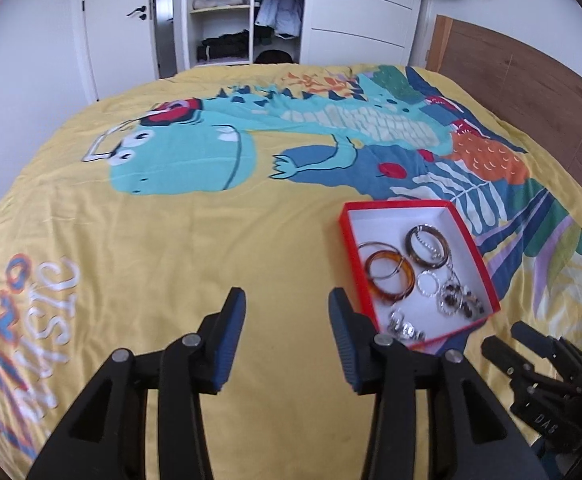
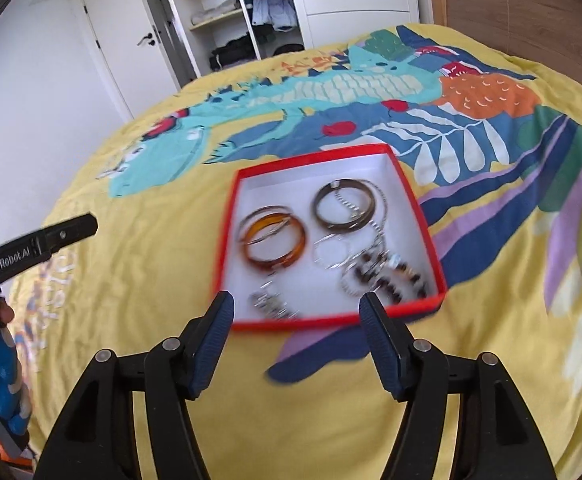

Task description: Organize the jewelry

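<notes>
Right wrist | one red box [image 2: 419, 216] | two bangles | left gripper [image 1: 287, 312], right gripper [image 2: 297, 316]: jaws wide, empty

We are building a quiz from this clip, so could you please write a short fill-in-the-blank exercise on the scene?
1. The jewelry lies in a box with a ____ rim.
2. The amber bangle lies ____ the box.
3. The bedspread is mostly ____.
4. Both the left gripper and right gripper are ____.

Missing words: red; inside; yellow; open
</notes>
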Tool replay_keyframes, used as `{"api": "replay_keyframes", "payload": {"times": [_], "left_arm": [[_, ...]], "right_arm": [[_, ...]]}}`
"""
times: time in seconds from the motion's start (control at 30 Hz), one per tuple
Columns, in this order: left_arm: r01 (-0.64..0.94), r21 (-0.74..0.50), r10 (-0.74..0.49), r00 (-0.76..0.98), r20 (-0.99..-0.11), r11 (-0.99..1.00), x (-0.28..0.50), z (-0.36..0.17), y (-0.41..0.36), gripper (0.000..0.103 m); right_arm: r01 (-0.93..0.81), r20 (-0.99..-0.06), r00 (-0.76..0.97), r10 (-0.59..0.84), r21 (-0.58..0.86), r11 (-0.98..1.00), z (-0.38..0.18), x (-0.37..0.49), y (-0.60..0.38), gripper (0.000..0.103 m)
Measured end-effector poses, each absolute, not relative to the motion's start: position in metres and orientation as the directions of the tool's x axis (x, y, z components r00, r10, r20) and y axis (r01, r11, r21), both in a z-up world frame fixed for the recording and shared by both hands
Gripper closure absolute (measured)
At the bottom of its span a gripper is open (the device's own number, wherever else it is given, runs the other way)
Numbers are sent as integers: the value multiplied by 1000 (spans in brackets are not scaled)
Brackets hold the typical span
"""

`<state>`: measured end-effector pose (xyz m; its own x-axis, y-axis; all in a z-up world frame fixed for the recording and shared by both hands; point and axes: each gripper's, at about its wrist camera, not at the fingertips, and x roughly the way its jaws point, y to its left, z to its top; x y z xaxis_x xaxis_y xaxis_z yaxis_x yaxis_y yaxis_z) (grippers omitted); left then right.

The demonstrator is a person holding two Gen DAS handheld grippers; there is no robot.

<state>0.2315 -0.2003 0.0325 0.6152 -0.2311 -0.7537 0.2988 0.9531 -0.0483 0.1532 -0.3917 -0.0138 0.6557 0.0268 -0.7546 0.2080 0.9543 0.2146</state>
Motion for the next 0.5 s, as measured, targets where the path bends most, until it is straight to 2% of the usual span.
{"api": "replay_keyframes", "payload": {"times": [0.23,0.5], "left_arm": [[251,6,-166,659,-733,968,165,46,-130,58],[178,7,-118,680,-724,984,106,52,-61,58]], "right_arm": [[172,-724,689,33,207,963,18,105,-336,30],[134,-692,721,33,185,974,39,57,-288,24]]}}
